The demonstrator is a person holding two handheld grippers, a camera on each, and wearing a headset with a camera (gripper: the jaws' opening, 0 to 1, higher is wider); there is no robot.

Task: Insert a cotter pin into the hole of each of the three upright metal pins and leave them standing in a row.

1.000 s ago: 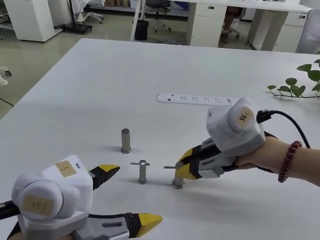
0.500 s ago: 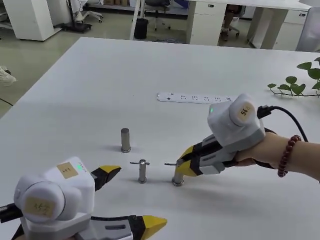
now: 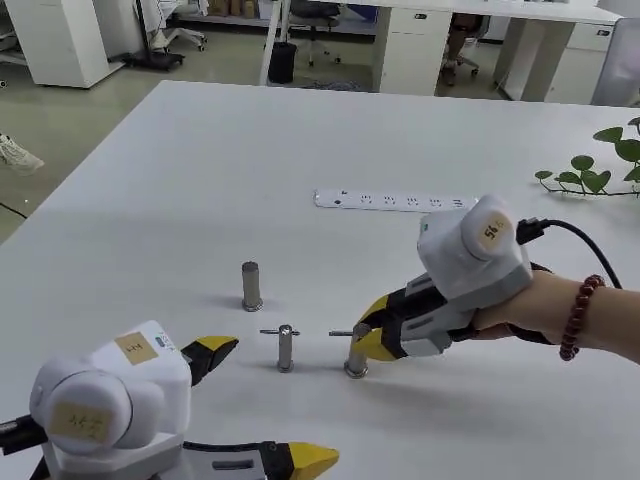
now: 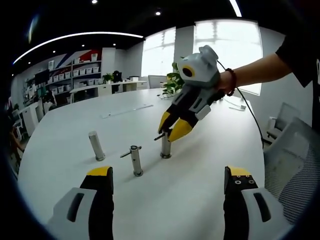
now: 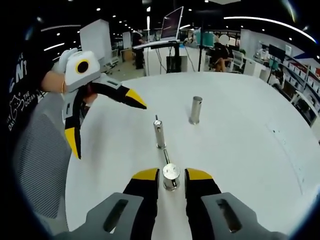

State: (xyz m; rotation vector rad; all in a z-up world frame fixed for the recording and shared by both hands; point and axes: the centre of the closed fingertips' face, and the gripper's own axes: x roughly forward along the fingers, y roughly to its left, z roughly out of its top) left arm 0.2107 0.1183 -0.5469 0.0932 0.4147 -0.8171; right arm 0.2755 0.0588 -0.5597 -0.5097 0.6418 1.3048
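Three upright metal pins stand in a row on the white table [image 3: 200, 180]. The bare pin [image 3: 251, 284] is at the left. The middle pin [image 3: 286, 346] has a cotter pin [image 3: 272, 330] through its top. My right gripper [image 3: 368, 335] sits at the right pin [image 3: 356, 358], its yellow jaws close together on a cotter pin [image 3: 340, 333] that pokes out leftward. In the right gripper view that pin's head [image 5: 171, 175] sits between the jaws. My left gripper [image 3: 287, 401] hovers open near the front edge, holding nothing, short of the row [image 4: 135, 160].
A white power strip [image 3: 395, 200] lies across the table behind the pins. A green plant [image 3: 600, 165] reaches in at the right edge. A black cable [image 3: 590, 250] trails from the right gripper. Desks and chairs stand beyond the table.
The right gripper stays at the right pin with barely any shift. The left gripper has sunk slightly lower in the head view. The pins have not moved.
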